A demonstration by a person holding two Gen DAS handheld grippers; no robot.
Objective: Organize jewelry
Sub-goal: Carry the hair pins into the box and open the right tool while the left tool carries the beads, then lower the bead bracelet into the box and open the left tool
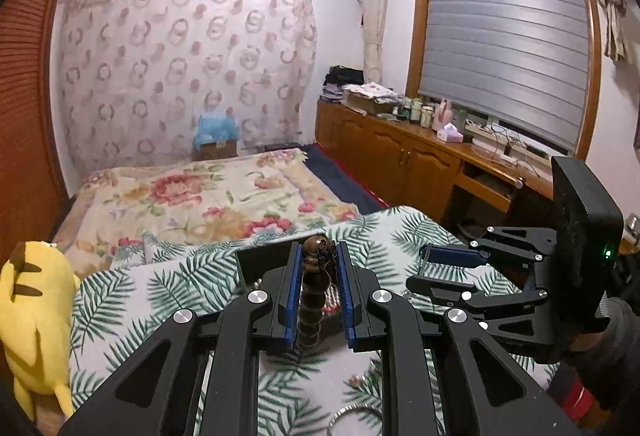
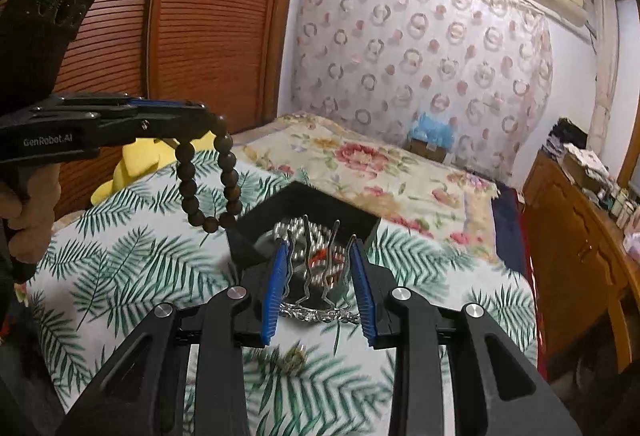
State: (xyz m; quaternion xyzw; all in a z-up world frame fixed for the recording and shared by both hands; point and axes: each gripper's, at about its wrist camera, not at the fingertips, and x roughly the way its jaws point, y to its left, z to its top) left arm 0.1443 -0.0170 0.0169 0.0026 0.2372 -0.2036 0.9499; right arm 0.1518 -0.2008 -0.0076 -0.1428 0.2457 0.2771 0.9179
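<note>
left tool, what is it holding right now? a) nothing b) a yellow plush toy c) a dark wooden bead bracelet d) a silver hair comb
c: the left tool is shut on the dark wooden bead bracelet, whose loop hangs from its tips above the leaf-print blanket.

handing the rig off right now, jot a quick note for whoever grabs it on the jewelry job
Left gripper: shut on the brown bead bracelet, which hangs in a loop above the bed.
Right gripper: shut on a silver hair comb, prongs pointing away, over the black box.
Black box sits on the palm-print blanket; silver beads already lie inside.
Left on the blanket: a silver bangle and a small ring-like piece.
Both held pieces are not yet set in the box.
</note>
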